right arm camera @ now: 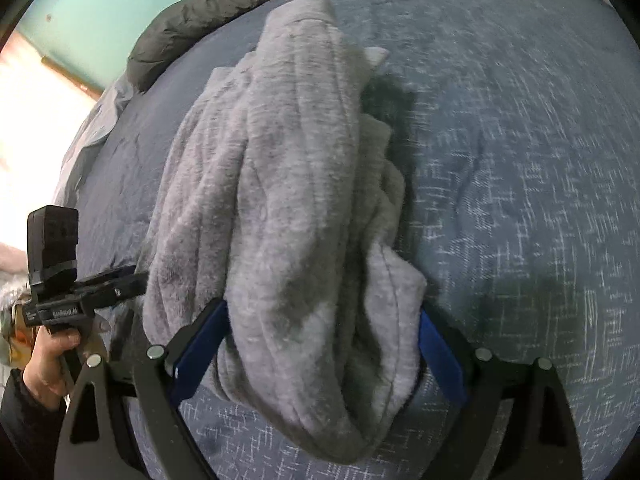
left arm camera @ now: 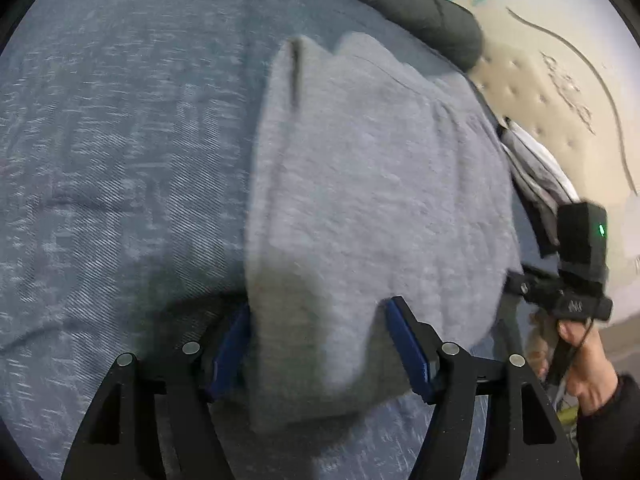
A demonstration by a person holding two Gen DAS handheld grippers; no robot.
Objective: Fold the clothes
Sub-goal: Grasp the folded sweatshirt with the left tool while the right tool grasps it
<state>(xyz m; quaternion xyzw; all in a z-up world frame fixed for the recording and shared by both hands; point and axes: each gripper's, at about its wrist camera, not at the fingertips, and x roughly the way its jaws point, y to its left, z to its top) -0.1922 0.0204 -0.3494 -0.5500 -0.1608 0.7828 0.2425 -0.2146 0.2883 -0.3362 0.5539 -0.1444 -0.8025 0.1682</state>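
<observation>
Two grippers spread around one grey garment

One grey fleece garment (right arm camera: 288, 200) lies bunched on your blue bedspread (left arm camera: 100, 160), its near end between both sets of blue pads. Your left gripper (left arm camera: 320, 344) and right gripper (right arm camera: 320, 348) stand spread, not pinching. At twelve o'clock lies a dark puffer jacket (left arm camera: 424, 8).

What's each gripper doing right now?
Left gripper: open, grey garment loose between its pads.
Right gripper: open, same garment between its pads.
</observation>
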